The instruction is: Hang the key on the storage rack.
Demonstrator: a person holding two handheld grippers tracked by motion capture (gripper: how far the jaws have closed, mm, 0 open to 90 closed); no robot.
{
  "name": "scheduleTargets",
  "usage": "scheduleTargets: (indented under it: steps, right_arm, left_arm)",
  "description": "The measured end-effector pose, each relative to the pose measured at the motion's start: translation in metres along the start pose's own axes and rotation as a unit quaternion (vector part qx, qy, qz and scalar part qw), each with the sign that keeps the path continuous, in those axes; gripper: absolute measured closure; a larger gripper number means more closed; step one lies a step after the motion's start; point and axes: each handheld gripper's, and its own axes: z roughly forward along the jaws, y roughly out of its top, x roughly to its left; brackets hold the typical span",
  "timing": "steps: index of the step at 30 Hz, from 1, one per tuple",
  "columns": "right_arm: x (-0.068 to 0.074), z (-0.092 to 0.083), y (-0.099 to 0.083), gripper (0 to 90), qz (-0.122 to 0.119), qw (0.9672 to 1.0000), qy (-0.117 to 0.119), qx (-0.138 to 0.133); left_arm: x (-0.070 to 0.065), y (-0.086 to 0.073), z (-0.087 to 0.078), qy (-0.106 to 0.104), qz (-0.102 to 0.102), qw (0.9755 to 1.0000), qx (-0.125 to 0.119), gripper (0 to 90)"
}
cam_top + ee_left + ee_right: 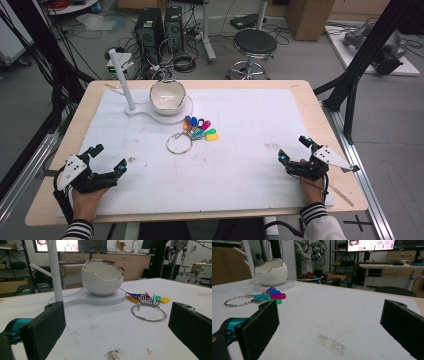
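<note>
A metal key ring [179, 143] with several coloured tags [200, 128] lies on the white mat [235, 150] near the middle. The ring [149, 312] and tags [272, 297] also lie ahead of both gripper cameras. Behind them a white egg-shaped bowl [167, 96] sits on a white stand base with an upright post [122, 80]. My left gripper [107, 159] rests at the near left, jaws wide apart, nothing between them. At the near right my right gripper [295, 148] is open too and holds nothing. Both point toward the table's middle.
The bowl [102, 277] and post [55, 270] stand at the far side of the mat. Dirt smudges mark the mat [332, 343]. Beyond the wooden table [305, 95] are a black stool [254, 44], computer towers [159, 30] and cables on the floor.
</note>
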Motion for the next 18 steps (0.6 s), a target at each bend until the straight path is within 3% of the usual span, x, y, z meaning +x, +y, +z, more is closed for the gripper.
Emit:
scheduleTargets:
  steps: [9, 13, 16, 18]
  right_arm:
    - [0.0, 0.001, 0.0, 1.6, 0.003, 1.0, 0.0, 0.007]
    - [-0.001, 0.002, 0.001, 1.6, 0.008, 0.9999, 0.001, 0.008]
    - [-0.001, 0.002, 0.001, 1.6, 0.008, 0.9999, 0.001, 0.008]
    - [-0.001, 0.002, 0.001, 1.6, 0.005, 1.0, 0.0, 0.008]
  left_arm:
    - [0.003, 0.008, 0.002, -0.025, 0.003, 0.9997, 0.005, 1.7]
    - [0.007, 0.023, 0.008, -0.044, 0.011, 0.9989, 0.015, 1.7]
    - [0.011, 0.044, 0.019, -0.072, 0.031, 0.9964, 0.033, 1.7]
    - [0.012, 0.05, 0.022, -0.078, 0.035, 0.9956, 0.037, 1.7]
